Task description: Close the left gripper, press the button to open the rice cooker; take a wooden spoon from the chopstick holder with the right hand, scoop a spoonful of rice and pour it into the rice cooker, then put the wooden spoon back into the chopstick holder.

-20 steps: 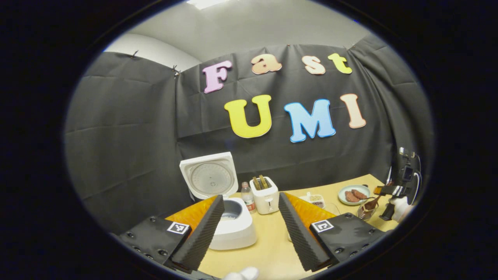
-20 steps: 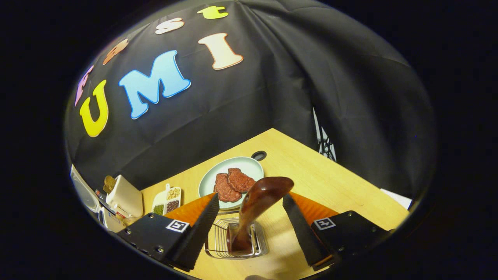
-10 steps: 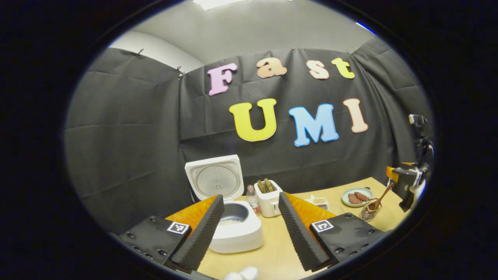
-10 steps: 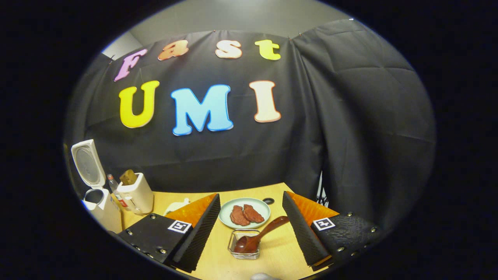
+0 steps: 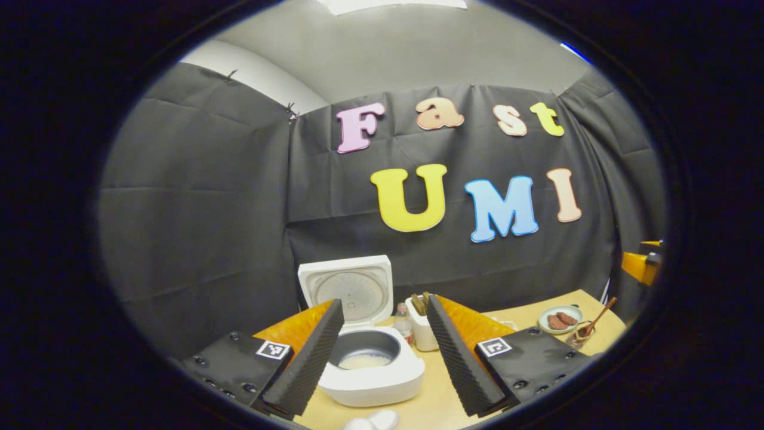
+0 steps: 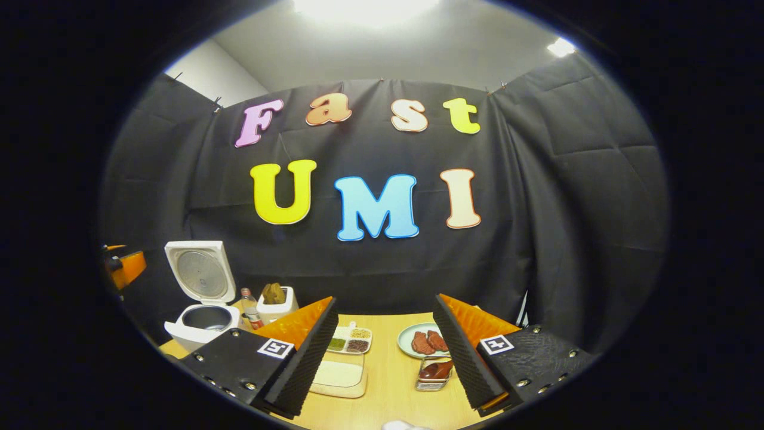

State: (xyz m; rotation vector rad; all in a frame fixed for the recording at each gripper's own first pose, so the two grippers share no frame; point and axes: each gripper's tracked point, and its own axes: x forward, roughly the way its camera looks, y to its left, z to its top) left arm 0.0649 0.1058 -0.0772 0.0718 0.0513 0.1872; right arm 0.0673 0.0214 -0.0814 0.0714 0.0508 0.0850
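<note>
Both tongs hang released and carry nothing: left tongs (image 5: 382,352) near the rice cooker (image 5: 371,373), its lid up and rice in the pot; right tongs (image 6: 385,352) well apart from the chopstick holder (image 6: 434,375). I judge the spoon return done, so I would pull back slowly and brush nothing on the surface (image 6: 388,382). From the left gripper view the wooden spoon (image 5: 594,318) stands in the holder, long axis leaning, handle up and to the right
</note>
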